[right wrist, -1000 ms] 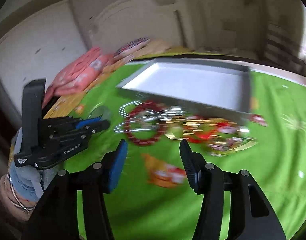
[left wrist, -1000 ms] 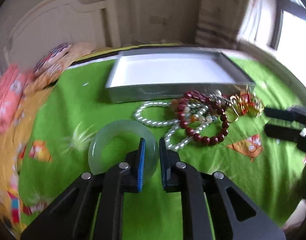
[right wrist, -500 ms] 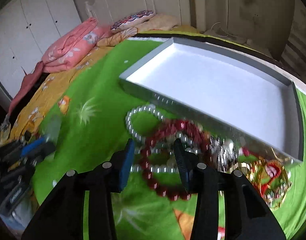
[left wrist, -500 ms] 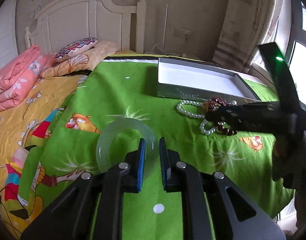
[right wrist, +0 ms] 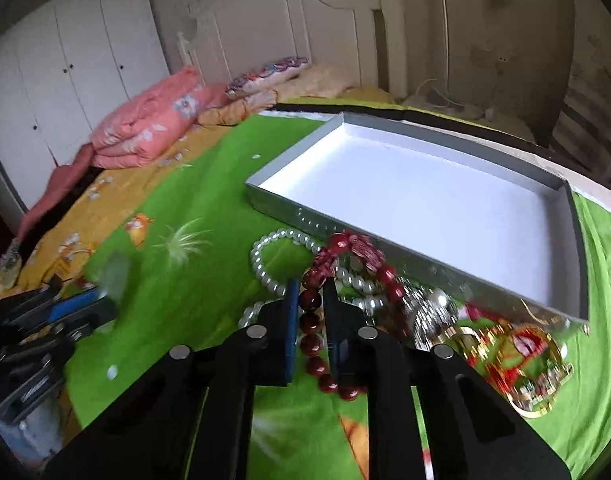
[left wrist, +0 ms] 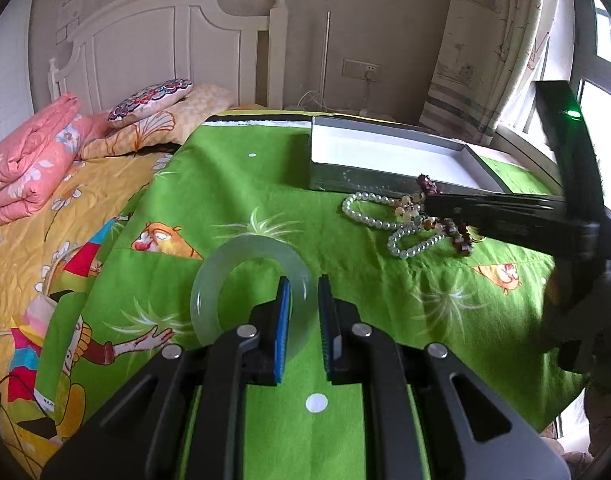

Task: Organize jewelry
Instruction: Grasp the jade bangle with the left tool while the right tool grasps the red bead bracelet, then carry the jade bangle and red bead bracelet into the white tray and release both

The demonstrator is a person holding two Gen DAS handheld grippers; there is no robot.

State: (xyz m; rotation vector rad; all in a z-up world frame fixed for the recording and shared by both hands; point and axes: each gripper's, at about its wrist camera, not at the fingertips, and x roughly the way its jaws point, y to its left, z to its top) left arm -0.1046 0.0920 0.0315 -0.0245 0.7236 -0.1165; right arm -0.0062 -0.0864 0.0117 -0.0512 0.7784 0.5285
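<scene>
Pinching a dark red bead bracelet (right wrist: 317,332), the right gripper (right wrist: 310,312) has its blue-padded jaws closed on the strand low down, with the rest of the loop rising ahead toward a red tassel and the tangle of white pearl necklace (right wrist: 273,264) and gold pieces (right wrist: 521,360) on the green bedspread (right wrist: 177,280). Straight beyond that pile, just past it, sits the open grey box (right wrist: 577,248), white inside, nothing in it; its long axis runs from near-left to far-right across this gripper's line, near wall touching or almost touching the beads. So the box lies forward and slightly right of the right gripper, the nearer one to it. Left gripper (left wrist: 304,320) is clamped on the rim of a pale green jade bangle (left wrist: 217,280), bangle held roughly flat out front-left; from there the box is well ahead and to the right, farther off. Likely next: lifting the bracelet free could drag the pearls along.
</scene>
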